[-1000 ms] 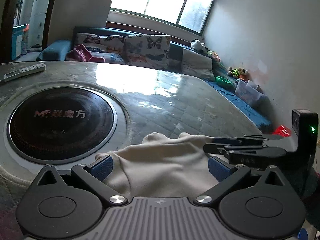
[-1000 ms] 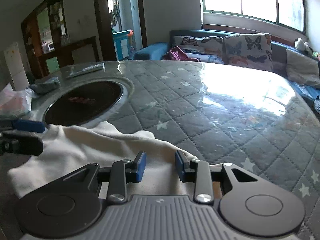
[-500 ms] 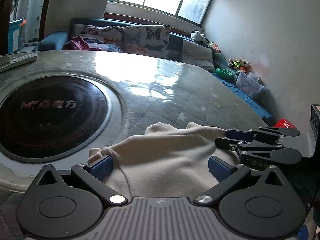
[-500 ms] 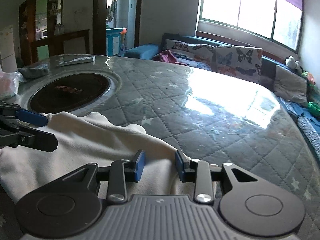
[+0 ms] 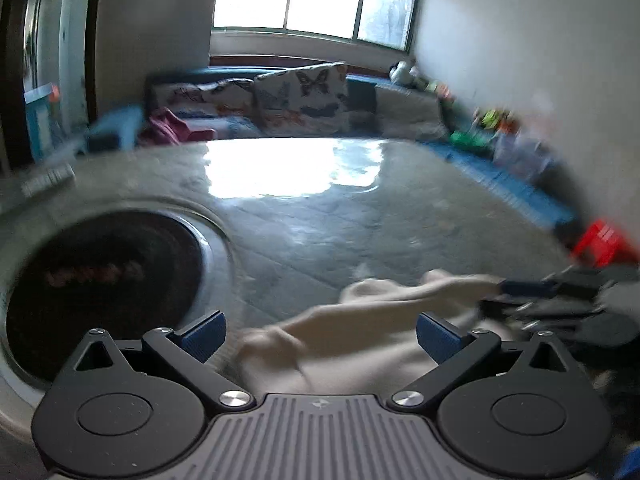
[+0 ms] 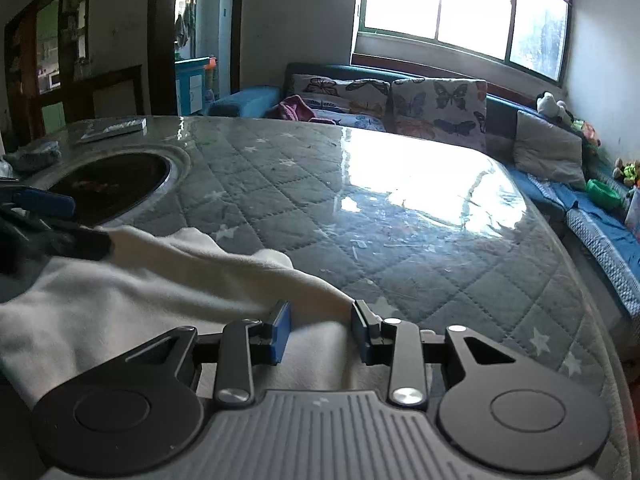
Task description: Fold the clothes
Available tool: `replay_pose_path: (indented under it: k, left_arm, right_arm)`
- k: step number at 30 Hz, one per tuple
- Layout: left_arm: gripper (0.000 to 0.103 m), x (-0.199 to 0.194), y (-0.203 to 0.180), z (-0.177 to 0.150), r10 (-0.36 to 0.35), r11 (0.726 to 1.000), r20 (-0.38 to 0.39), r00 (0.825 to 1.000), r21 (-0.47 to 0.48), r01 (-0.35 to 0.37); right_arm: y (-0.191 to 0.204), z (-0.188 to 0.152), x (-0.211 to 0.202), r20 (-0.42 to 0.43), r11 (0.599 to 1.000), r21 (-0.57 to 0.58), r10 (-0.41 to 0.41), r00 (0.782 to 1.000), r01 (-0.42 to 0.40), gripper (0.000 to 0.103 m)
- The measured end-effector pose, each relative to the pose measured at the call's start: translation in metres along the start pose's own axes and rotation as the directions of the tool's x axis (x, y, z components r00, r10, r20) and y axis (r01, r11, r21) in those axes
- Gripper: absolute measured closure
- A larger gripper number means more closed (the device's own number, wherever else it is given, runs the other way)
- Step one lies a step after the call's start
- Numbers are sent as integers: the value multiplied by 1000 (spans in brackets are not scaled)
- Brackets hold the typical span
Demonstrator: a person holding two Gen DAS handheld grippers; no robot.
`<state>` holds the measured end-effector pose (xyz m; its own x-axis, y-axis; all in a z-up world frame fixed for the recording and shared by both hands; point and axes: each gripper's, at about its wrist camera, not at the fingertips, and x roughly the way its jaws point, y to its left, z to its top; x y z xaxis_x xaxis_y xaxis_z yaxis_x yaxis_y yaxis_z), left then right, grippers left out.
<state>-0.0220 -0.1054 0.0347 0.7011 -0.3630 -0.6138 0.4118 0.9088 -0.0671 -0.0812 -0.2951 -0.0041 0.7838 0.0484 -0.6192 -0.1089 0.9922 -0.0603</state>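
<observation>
A cream garment (image 6: 132, 300) lies bunched on the quilted grey table cover (image 6: 360, 216) near the front edge. It also shows in the blurred left wrist view (image 5: 360, 344). My left gripper (image 5: 320, 338) is wide open, with the cloth lying between and under its blue pads. My right gripper (image 6: 320, 332) stands partly open with a fold of the garment between its pads; I see a gap on each side. The right gripper also shows at the right of the left wrist view (image 5: 552, 300), at the garment's edge. The left gripper also shows at the left of the right wrist view (image 6: 44, 220).
A round black induction plate (image 5: 100, 280) is set into the table at the left. A remote (image 6: 114, 130) and a grey cloth (image 6: 34, 156) lie at the far left. A sofa with butterfly cushions (image 6: 400, 100) stands behind the table.
The left gripper has swung fast to the right, blurring its view, and the cloth now sits more to its right. The right gripper has lifted a little with the cloth still between its pads.
</observation>
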Motion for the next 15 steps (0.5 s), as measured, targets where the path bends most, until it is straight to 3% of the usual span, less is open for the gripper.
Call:
replay_pose_path:
  k: [2,6,9,15]
  left_arm:
    - [1,11,-4,4,47,999,-19,999,25,-47]
    - [1,25,-2,11,63,997,-49,997,-30,-65]
    - [3,38,-3,9,114,993,-73,991,9,-114]
    - [3,27,13,8,94,994,-67,993,-44,-97]
  right_arm:
    - [2,3,0,10,1000,-4,3,1000,-3,66]
    - [4,6,1,16,1000,-2,12,1000,-12,57]
    - [3,8,4,9,1000,-7,13,1000,-13,50]
    - [6,10,-5,17,1000,-18,24,1000,-23,37]
